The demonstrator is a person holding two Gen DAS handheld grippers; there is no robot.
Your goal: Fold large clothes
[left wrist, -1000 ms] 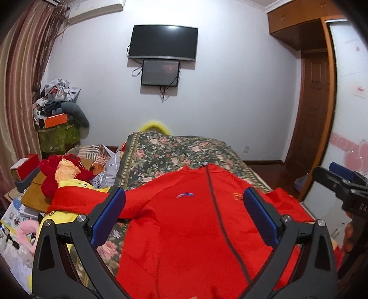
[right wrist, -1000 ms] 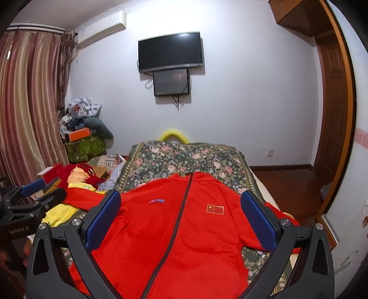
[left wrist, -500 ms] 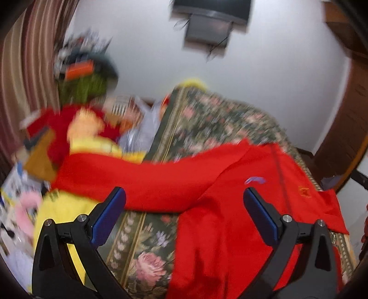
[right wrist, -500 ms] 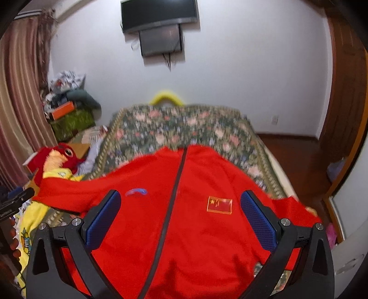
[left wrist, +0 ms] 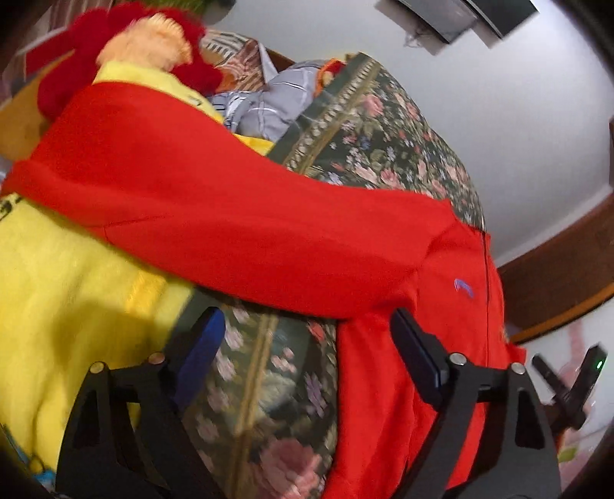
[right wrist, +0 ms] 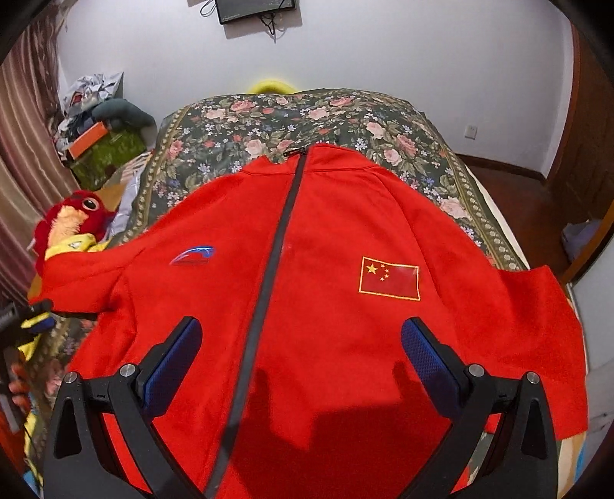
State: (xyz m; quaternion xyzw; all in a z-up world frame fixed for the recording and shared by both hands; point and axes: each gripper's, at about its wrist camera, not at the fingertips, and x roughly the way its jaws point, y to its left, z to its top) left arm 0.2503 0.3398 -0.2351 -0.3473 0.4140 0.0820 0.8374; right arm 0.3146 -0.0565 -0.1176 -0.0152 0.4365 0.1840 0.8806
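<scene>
Both tongs, left gripper [left wrist: 307, 337] and right gripper [right wrist: 301, 345], are held agape, empty; one red zipped fleece jacket [right wrist: 330, 291] is seen, its hem cut off.

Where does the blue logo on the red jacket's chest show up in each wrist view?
Left wrist: blue logo at right of centre, beside the dark zipper.
Right wrist: blue logo left of centre, left of the zipper.
Shared landmark: red plush toy off the bed's left side.
</scene>
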